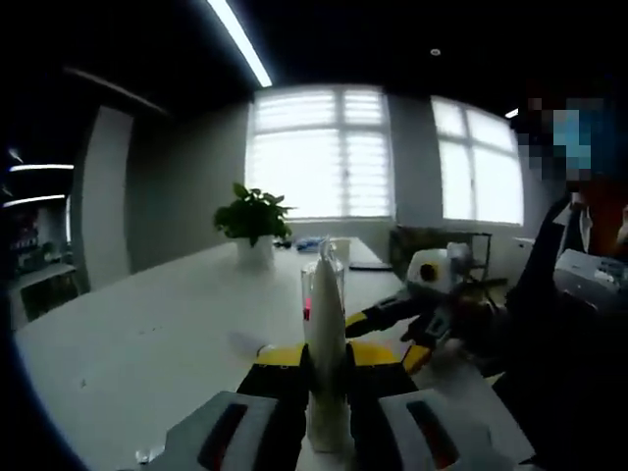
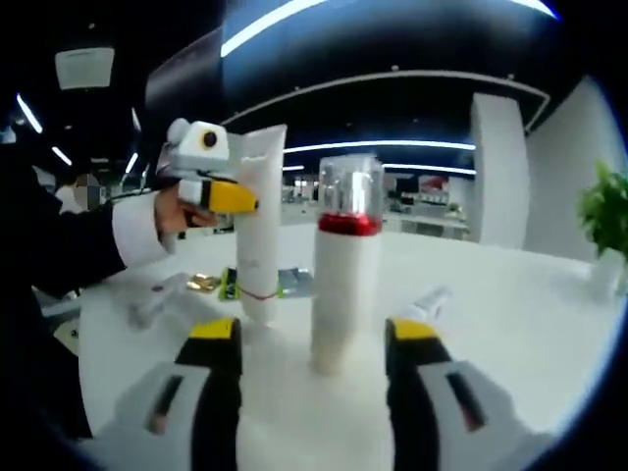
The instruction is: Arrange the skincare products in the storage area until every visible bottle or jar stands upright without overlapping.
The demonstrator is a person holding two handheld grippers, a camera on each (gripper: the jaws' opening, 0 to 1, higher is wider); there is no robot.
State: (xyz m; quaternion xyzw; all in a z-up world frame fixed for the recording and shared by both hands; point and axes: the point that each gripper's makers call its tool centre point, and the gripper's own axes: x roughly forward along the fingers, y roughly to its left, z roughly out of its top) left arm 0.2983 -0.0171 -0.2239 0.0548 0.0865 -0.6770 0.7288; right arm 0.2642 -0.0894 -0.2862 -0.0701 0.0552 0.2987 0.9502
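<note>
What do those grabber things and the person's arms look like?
The right gripper has grey jaws with yellow tips and dark slots. The left gripper matches, with yellow and black by its jaws; in the right gripper view it is white with a yellow tip. The sleeve is dark with a white cuff.

I see a smooth white plastic tube [image 2: 259, 226], a matt white bottle [image 2: 343, 285] with clear glossy plastic cap [image 2: 350, 183], and a smooth, faintly glossy white surface [image 2: 520, 304].
</note>
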